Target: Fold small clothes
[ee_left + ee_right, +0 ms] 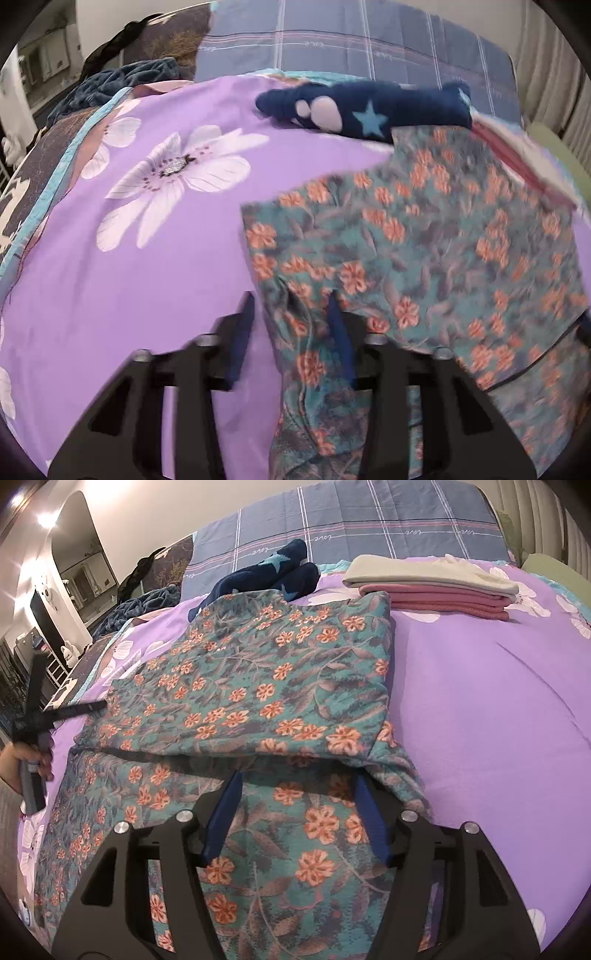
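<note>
Fabric of the floral garment [424, 236] sits pinched in the left tool [295, 332]; right tool [295, 812] spread above it.

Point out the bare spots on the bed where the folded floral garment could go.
Free: the purple bedspread right of the floral garment, in front of the folded pink and cream stack; also the flower-print patch left of the garment. Crowded: the far edge, where the navy star socks touch the garment beside the stack.

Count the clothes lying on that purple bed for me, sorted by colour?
Teal garment with orange flowers: 1
Navy fuzzy socks with light blue stars: 2
Folded cream cloth: 1
Folded pink cloth: 1
Total: 5
</note>
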A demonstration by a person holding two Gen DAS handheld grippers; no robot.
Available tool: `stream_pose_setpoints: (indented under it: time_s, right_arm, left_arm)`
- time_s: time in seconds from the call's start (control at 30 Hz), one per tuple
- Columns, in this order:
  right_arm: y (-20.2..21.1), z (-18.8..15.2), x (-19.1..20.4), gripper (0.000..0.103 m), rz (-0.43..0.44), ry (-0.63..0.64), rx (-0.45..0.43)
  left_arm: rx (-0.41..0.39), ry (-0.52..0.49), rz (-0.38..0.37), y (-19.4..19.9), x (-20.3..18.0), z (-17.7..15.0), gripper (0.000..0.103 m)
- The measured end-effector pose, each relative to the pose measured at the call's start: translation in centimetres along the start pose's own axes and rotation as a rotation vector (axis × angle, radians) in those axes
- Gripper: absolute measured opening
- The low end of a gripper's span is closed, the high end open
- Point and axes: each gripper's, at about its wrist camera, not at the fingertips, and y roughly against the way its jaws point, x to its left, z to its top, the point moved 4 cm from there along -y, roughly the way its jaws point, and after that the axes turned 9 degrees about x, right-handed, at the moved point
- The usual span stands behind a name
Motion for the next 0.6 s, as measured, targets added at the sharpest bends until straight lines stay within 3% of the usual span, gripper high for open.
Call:
stream_pose_setpoints:
  time_s: [0.17,0.23,0.3,0.37,0.47,0.57,0.6]
  right_arm:
    - [-0.1,0.1,0.0,0.064,0.003,-0.001,0.001]
    - [-0.2,0.0,0.0,0.064,0.006,-0.002,0.003]
    - [-0.2,0.1,0.0,0.064,0.006,0.0,0.003]
    - [-0.2,0.0,0.0,0.064,0.004,0.0,0.002]
    - [-0.2,0.0,0.0,0.064,0.004,0.0,0.002]
    - [-0.1,0.0,0.0,0.063,-0.011,0.001,-0.002]
    - [-0.1,0.0,0.1,0.062,-0.033,0.002,-0.006]
  left_arm:
    - [-0.242,-0.084,0.189,4.2,-2.3,0.6,0.005]
    - [-0.262,-0.094,0.323,4.3,-1.9,1.2,0.004]
    - [-0.239,-0.078,0.359,3.8,-1.3,1.4,0.006]
    - [-0.232,-0.013,0.265,4.0,-0.8,1.2,0.011]
    - [-0.256,-0.025,0.095,4.7,-2.6,0.5,0.033]
    - [-0.216,-0.109,0.029,3.4,-5.5,-0.6,0.043]
    - [-0.179,-0.128,0.019,2.2,-6.4,-0.8,0.058]
